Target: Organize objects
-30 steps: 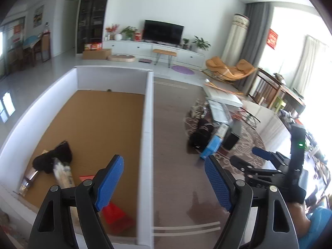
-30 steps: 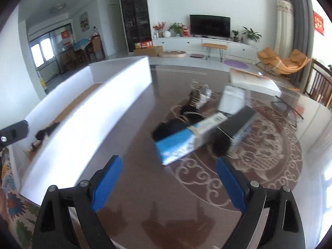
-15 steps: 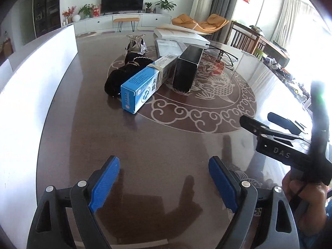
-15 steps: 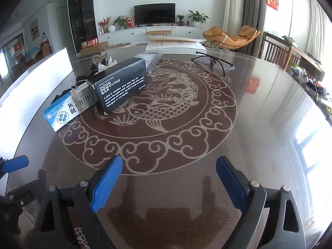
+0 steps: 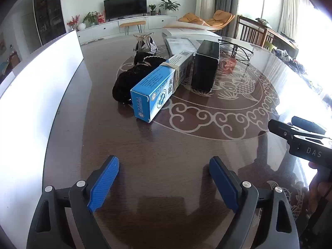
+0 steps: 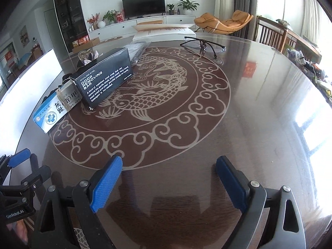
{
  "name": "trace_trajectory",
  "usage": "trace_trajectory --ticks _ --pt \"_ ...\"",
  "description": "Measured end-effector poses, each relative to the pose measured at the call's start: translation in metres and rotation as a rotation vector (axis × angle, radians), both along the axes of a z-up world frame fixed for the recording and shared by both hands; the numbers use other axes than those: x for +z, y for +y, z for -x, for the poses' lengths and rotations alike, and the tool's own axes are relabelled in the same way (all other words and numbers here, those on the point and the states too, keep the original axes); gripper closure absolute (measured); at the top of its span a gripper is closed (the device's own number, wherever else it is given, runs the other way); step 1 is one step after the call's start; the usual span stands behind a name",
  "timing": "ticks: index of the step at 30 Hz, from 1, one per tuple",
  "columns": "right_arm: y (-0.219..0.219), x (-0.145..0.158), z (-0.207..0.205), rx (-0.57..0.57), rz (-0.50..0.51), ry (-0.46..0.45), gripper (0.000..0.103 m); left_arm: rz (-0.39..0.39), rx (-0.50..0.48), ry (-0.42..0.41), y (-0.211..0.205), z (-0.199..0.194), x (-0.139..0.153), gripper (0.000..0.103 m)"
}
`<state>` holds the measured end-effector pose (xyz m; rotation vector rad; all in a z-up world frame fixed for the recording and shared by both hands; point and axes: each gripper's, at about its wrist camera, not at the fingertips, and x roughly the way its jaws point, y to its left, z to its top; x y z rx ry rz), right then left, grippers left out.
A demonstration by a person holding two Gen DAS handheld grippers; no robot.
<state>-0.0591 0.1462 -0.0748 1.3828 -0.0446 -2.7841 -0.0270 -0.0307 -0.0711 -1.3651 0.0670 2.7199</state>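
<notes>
Honestly, with my left gripper [image 5: 164,178] and right gripper [image 6: 169,176] both spread and empty, grabbing the blue box [image 5: 154,92] could drag the black pouch [image 5: 128,81] leaning against it.

Dark table [image 6: 259,114] bears blue box [image 5: 157,91], black box [image 6: 103,81], glasses [image 6: 202,43].

I see a dark brown worktop [image 6: 259,114] with a pale swirl-and-fish pattern, a blue and white box [image 5: 154,92], a black box [image 6: 103,78] with white lettering, a black cloth bundle [image 5: 124,81], and blue gripper pads [image 5: 103,183].
</notes>
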Motion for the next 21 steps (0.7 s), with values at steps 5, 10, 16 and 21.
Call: trace_trajectory --ticks 5,10,16,21 --pt "-0.003 -0.002 0.001 0.005 -0.013 -0.007 0.008 -0.001 -0.037 -0.018 0.004 0.004 -0.003 0.0" --pt "-0.006 -0.004 0.003 0.013 -0.03 -0.016 0.006 0.006 -0.039 -0.02 0.005 0.005 -0.003 0.0" --pt "-0.01 -0.006 0.004 0.025 -0.042 -0.025 0.002 0.006 -0.039 -0.019 0.005 0.005 -0.003 0.0" --pt "-0.011 -0.007 0.004 0.031 -0.043 -0.028 0.0 0.006 -0.039 -0.019 0.005 0.005 -0.003 0.0"
